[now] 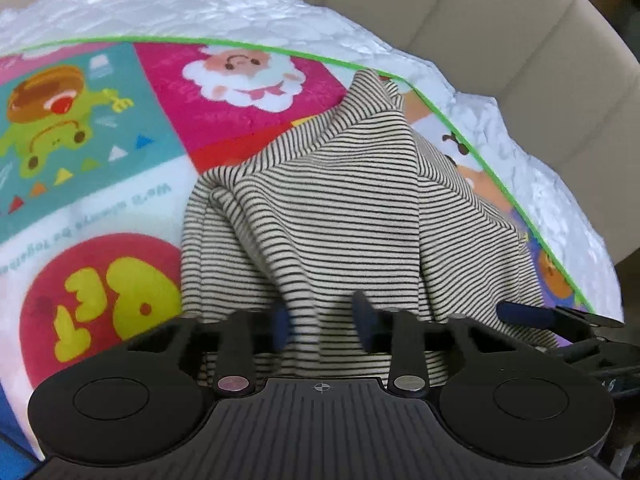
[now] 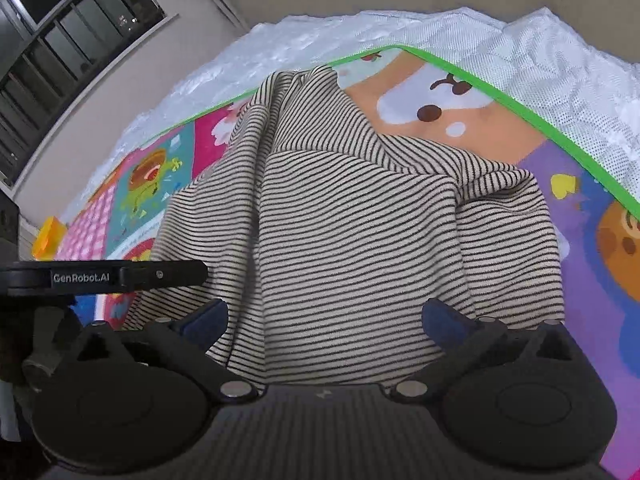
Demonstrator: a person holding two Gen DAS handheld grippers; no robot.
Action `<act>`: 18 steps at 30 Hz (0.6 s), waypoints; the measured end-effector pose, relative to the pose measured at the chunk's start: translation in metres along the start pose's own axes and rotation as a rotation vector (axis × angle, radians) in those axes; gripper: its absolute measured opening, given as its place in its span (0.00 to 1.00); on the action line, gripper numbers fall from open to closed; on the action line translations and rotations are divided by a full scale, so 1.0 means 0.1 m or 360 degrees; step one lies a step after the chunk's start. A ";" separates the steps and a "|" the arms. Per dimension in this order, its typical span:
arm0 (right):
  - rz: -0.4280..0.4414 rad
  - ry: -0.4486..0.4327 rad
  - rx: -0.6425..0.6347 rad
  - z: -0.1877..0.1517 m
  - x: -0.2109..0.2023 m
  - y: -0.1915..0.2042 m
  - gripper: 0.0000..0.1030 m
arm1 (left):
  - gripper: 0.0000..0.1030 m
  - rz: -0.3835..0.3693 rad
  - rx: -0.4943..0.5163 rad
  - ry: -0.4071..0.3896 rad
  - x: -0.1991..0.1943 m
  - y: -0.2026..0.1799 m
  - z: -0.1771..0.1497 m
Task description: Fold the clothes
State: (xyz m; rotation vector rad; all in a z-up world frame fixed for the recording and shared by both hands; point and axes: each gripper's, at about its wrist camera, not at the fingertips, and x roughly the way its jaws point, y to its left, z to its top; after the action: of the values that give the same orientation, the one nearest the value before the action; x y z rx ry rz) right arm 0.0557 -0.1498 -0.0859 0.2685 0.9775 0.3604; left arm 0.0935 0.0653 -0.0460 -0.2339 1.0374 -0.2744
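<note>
A cream garment with thin black stripes (image 1: 348, 208) (image 2: 360, 232) lies rumpled on a colourful play mat (image 1: 120, 128) (image 2: 472, 92), one end stretched toward the mat's far green edge. My left gripper (image 1: 322, 322) is at the garment's near edge. Its blue-padded fingers (image 1: 362, 316) stand narrowly apart with a fold of the cloth between them, and they look blurred. My right gripper (image 2: 326, 320) stands wide open over the near hem beside it, its pads (image 2: 444, 320) clear of the cloth. Each gripper shows at the edge of the other's view.
The mat lies on a white quilted cover (image 1: 200, 4) (image 2: 560, 68). Beige padded upholstery (image 1: 500, 12) rises behind it. A yellow-orange object (image 2: 48, 240) sits at the mat's left side, and a dark window grille (image 2: 60, 52) is beyond it.
</note>
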 end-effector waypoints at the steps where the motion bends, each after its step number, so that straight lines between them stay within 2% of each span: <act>1: -0.0026 -0.0005 -0.0031 -0.02 0.02 0.03 1.00 | 0.21 0.0000 -0.0004 -0.0007 -0.01 -0.01 0.00; 5: -0.0119 0.0020 -0.0158 -0.08 0.05 0.14 1.00 | 0.20 -0.0035 -0.0027 -0.0016 -0.06 0.00 0.02; 6: -0.0129 0.0026 -0.0172 -0.07 0.06 0.15 1.00 | 0.26 -0.0059 -0.0035 -0.0001 -0.06 0.01 0.02; 7: -0.0138 0.0033 -0.0186 -0.07 0.07 0.17 1.00 | 0.42 -0.0094 -0.0049 0.0034 -0.04 0.02 0.02; 8: -0.0138 0.0038 -0.0187 -0.06 0.07 0.17 1.00 | 0.51 -0.0155 -0.0067 0.0091 0.00 0.03 0.00; 9: -0.0121 0.0030 -0.0151 -0.04 0.05 0.15 1.00 | 0.56 -0.0210 -0.0074 0.0128 0.03 0.02 -0.03; 10: -0.0095 0.0013 -0.0096 -0.02 0.03 0.11 1.00 | 0.56 -0.0203 -0.0037 0.0116 0.02 -0.01 -0.06; 11: -0.0069 -0.0004 -0.0041 0.00 0.01 0.07 1.00 | 0.54 -0.0201 -0.0003 0.0105 0.01 -0.05 -0.07; 13: -0.0037 -0.0022 0.0005 0.00 -0.01 0.03 1.00 | 0.21 -0.0242 0.0041 0.0088 -0.02 -0.11 -0.06; 14: -0.0023 -0.0029 0.0021 0.00 -0.02 0.01 1.00 | 0.13 -0.0268 0.0051 0.0075 -0.05 -0.12 -0.04; 16: -0.0005 -0.0040 0.0033 0.00 -0.03 -0.01 1.00 | 0.11 -0.0358 -0.0026 0.0003 -0.16 -0.06 0.08; 18: -0.0018 -0.0040 -0.0012 -0.02 -0.02 0.03 1.00 | 0.11 -0.0400 -0.0161 -0.0156 -0.35 0.11 0.29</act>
State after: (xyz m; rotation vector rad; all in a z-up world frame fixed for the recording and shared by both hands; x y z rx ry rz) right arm 0.0521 -0.1483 -0.0842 0.2600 0.9523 0.3493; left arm 0.1026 0.0889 -0.0066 -0.4667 0.9260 -0.4336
